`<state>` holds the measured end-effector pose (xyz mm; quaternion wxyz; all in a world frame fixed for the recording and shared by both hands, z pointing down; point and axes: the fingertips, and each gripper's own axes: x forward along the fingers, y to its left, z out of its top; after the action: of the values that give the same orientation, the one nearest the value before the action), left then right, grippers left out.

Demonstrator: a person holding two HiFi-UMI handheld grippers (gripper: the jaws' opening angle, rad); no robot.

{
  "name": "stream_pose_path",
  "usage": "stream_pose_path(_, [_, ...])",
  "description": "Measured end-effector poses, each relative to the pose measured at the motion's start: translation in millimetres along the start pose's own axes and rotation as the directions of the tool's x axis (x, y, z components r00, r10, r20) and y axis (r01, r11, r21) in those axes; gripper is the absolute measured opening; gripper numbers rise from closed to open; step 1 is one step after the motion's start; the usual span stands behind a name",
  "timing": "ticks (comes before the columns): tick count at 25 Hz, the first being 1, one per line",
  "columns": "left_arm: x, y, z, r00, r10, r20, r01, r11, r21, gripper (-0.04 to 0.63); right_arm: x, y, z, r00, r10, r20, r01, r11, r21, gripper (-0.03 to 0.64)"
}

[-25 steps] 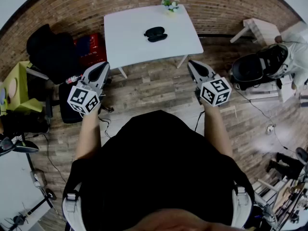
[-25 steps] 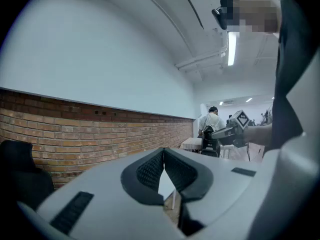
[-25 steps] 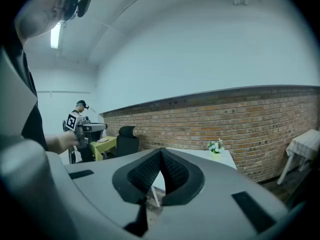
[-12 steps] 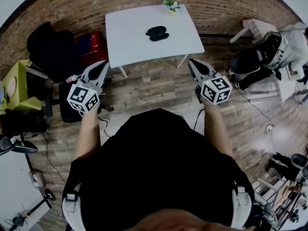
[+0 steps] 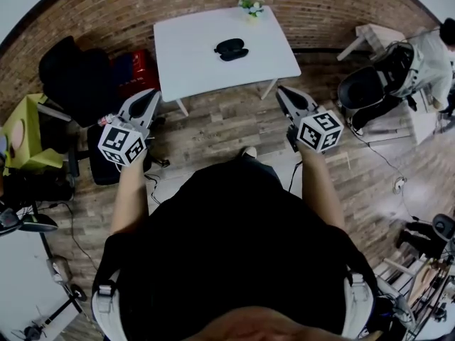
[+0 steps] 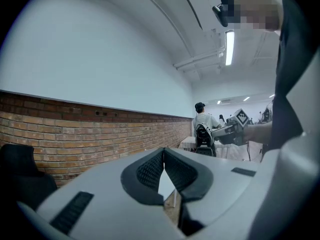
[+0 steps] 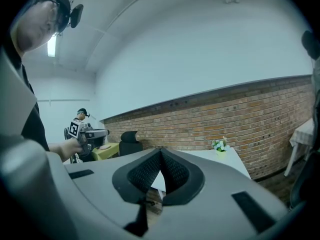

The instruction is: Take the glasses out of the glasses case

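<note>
Open floor is seen before white table. Glasses case is ringed by bare tabletop; 1 flower pot is set at far edge. Left side is crowded by black chair, red crate.

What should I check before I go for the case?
1. Case in sight: ok, it lies on the table, toward the far side.
2. Case lid open or shut: cannot tell, too small in the head view.
3. Left gripper empty: ok, jaws together, nothing between them.
4. Right gripper empty: ok, jaws together, nothing between them.
5. Jaws ready to grasp: not ok, both pairs are shut.
6. Grippers over the table: not ok, both hang over the floor, short of the near edge.
</note>
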<state>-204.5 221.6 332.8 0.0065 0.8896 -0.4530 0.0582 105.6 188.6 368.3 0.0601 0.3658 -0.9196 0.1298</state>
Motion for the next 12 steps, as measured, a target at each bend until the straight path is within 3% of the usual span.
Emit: stream_pose_path(12, [8.6,8.7,-4.1,1.000,0.016,-0.005,-0.016,1.000,0.009,0.012,4.1,-27.3,16.9,0.999,-0.028,0.023,0.028,1.000,-0.011,0.015])
